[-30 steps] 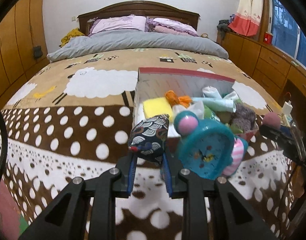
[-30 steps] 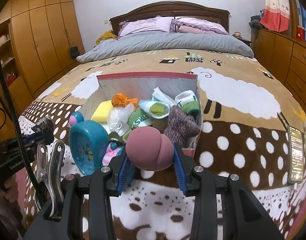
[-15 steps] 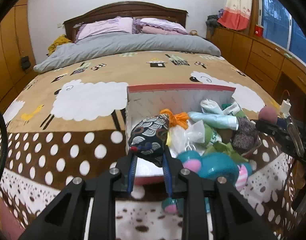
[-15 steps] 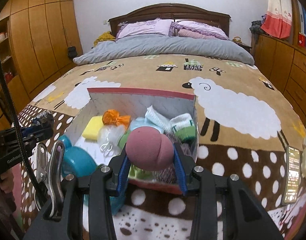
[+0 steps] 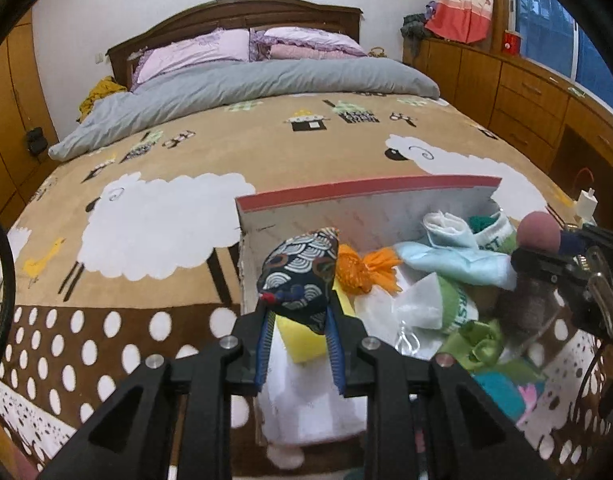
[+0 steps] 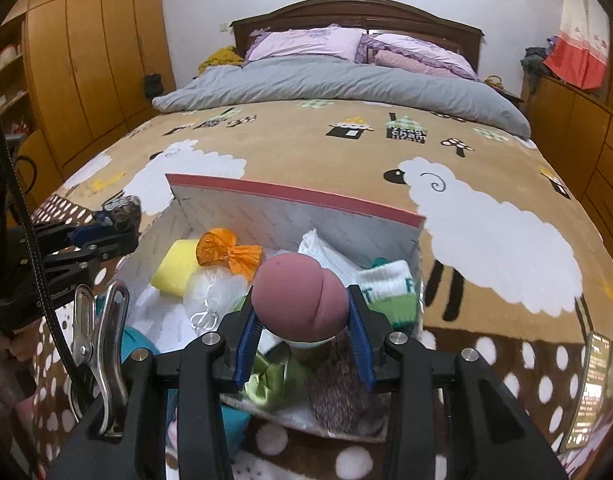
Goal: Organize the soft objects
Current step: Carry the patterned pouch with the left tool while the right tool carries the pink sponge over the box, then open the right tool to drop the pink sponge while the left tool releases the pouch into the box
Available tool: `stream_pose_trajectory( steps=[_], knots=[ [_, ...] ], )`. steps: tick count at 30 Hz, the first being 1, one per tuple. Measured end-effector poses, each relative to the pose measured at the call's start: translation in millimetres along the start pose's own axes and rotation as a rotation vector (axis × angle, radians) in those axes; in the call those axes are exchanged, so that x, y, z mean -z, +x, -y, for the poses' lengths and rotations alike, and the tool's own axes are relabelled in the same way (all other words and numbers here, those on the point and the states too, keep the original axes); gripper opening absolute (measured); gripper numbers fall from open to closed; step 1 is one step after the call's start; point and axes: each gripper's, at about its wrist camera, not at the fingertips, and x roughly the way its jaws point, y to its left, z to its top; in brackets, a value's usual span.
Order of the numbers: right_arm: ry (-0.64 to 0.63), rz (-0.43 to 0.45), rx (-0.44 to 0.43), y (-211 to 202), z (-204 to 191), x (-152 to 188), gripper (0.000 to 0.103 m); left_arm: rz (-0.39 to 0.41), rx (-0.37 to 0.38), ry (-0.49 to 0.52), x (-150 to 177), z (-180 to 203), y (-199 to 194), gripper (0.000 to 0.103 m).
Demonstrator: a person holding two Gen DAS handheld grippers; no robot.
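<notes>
Left gripper (image 5: 297, 330) clamped on a dark patterned pouch (image 5: 298, 276) and right gripper (image 6: 302, 338) clamped on a mauve foam ball (image 6: 300, 296), both held above an open red-rimmed box (image 6: 294, 194) of soft items on the sheep-print blanket (image 6: 486, 208).

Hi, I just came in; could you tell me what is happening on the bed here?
A person is sorting soft items into an open box on the patterned blanket. The left hand-held gripper is shut on a dark patterned beanbag, held over the box's left end. The right hand-held gripper is shut on a pink sponge ball, above the box's near right part. The box already holds socks, a yellow sponge and an orange mesh bundle.
</notes>
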Motion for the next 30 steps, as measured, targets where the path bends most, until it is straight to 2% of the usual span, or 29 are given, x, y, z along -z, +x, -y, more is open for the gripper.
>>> stream_pose_trajectory(
  steps=[13,24,30],
  knots=[
    [-0.043,-0.039,-0.038,36,-3,-11,0.041,-0.065,0.042,0.039,-4,9,41,0.025],
    [-0.045,-0.079,-0.057,49,-2,-8,0.042,-0.081,0.06,0.069,-7,15,50,0.026],
    [-0.029,-0.086,-0.062,53,-1,-9,0.051,-0.058,0.078,0.072,-9,16,46,0.048]
  ],
)
